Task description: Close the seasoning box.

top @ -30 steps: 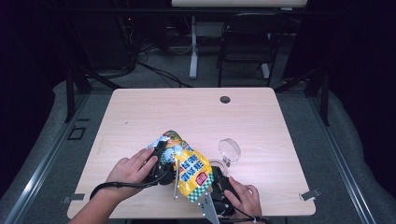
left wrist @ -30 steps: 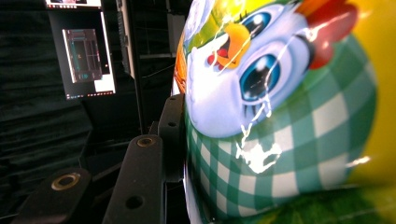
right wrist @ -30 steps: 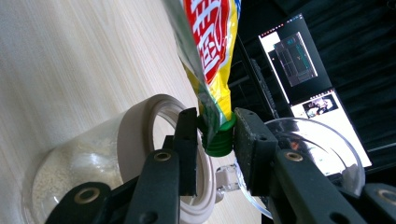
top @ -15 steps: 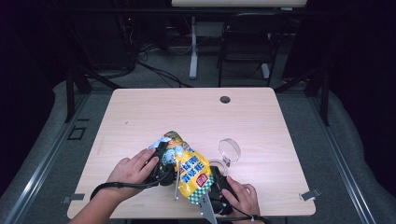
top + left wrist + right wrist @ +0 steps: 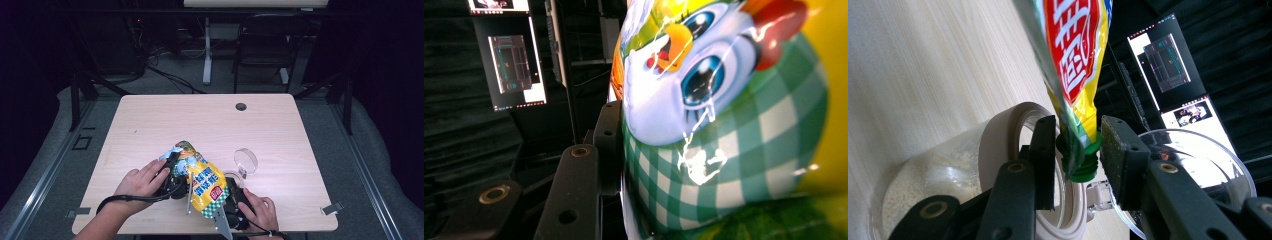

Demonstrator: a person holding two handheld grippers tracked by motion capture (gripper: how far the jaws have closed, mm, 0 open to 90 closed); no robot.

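A yellow snack pouch [image 5: 202, 182] with a cartoon bird and green check print [image 5: 724, 125] hangs tilted over the table's near edge. My left gripper [image 5: 172, 175] is shut on its upper part, and the foil presses against the one black finger [image 5: 608, 140] I can see. The pouch's green screw spout [image 5: 1079, 160] points down between the pads of my right gripper [image 5: 1075, 135]. Those jaws have just been opening, and the pads stand beside the spout with a thin gap. Right below is an open white-rimmed jar [image 5: 948, 180] holding pale granules.
The jar's clear hinged lid [image 5: 245, 161] stands open to the right of the pouch. The light wooden table [image 5: 200, 120] has a round cable hole [image 5: 241, 106] near its far edge. A chair [image 5: 265, 45] and desk legs stand beyond it.
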